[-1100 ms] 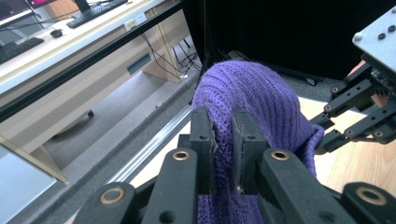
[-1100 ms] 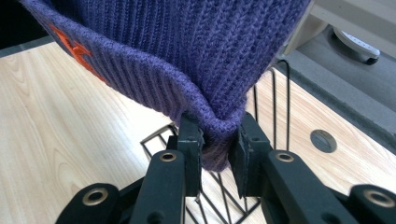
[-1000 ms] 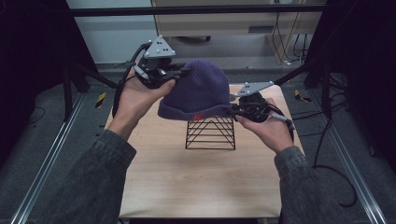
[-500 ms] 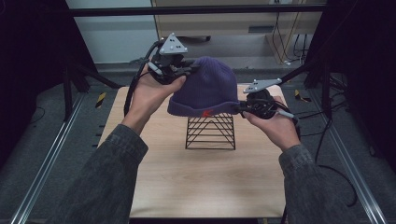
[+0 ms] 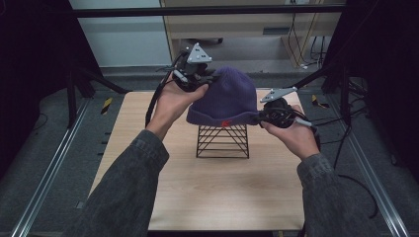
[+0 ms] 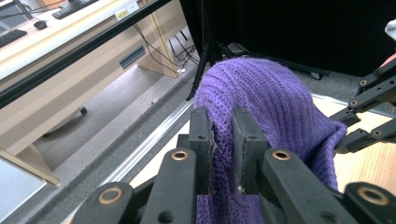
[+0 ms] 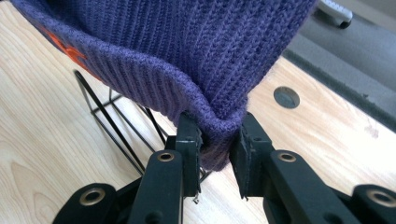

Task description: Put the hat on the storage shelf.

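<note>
Two grippers share one purple knit beanie [image 5: 225, 96] between them, and each is clamped on its fabric. Seen in the left gripper view, the left gripper [image 6: 223, 140] has a fold of the ribbed knit pinched between its black jaws, taken from the upper back of the hat; in the high view it sits at the far left side of the crown, held in the person's left hand [image 5: 175, 101]. The right gripper [image 7: 218, 149] bites the thick folded cuff, the rolled edge bulging between its jaws, and in the high view it sits at the hat's right rim, in the right hand [image 5: 291, 133]. Outward from the grips, the beanie hangs stretched between them, just above a black wire stand [image 5: 222, 140] that rests near the middle of the wooden table [image 5: 163, 197]. The cuff with its small orange mark [image 5: 226, 122] hovers right over the top of the stand; whether cloth and wire touch cannot be told. As a judgement, the work looks like fitting the hat onto the stand: the pick-up and carry are done and the hat is roughly lined up, while lowering it over the frame, settling the cuff and letting go on both sides are left.
</note>
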Available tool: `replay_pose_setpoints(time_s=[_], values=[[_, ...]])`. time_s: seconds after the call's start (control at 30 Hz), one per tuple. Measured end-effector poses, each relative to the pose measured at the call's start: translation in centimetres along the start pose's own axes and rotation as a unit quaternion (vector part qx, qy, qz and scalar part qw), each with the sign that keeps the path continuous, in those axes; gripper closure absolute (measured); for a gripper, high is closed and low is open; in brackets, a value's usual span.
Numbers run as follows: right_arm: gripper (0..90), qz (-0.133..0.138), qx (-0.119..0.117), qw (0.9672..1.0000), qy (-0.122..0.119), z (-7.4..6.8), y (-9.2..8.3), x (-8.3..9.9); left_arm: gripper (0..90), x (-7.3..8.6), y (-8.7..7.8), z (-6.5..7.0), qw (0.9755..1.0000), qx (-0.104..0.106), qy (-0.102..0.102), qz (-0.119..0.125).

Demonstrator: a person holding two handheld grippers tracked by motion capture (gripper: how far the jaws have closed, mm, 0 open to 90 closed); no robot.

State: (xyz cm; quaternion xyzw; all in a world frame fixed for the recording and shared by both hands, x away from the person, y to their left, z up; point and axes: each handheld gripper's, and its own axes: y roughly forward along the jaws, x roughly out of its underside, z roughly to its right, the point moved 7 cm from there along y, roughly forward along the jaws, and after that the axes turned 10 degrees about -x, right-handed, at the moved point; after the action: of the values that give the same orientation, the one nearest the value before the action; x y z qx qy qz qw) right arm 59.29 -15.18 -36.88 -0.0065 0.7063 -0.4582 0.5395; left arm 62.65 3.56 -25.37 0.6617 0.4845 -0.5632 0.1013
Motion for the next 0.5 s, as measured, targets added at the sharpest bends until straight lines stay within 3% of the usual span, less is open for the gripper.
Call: replay_pose_setpoints(time_s=[0.1, 0.33, 0.5], values=[[73.8, -0.009, -0.001, 1.0000, 0.003, 0.1, 0.4, 0.7, 79.2, 0.5, 0.6, 0.2, 1.0000, 0.000, 0.005, -0.005], [73.5, -0.020, -0.001, 0.9998, -0.002, -0.3, 1.0, 1.4, 79.1, 1.6, 1.0, 0.3, 1.0000, 0.003, -0.007, -0.005], [73.4, -0.029, -0.001, 0.9996, -0.003, -0.4, 1.6, 1.8, 78.8, 2.4, 1.3, 0.7, 0.9999, 0.003, -0.005, -0.012]])
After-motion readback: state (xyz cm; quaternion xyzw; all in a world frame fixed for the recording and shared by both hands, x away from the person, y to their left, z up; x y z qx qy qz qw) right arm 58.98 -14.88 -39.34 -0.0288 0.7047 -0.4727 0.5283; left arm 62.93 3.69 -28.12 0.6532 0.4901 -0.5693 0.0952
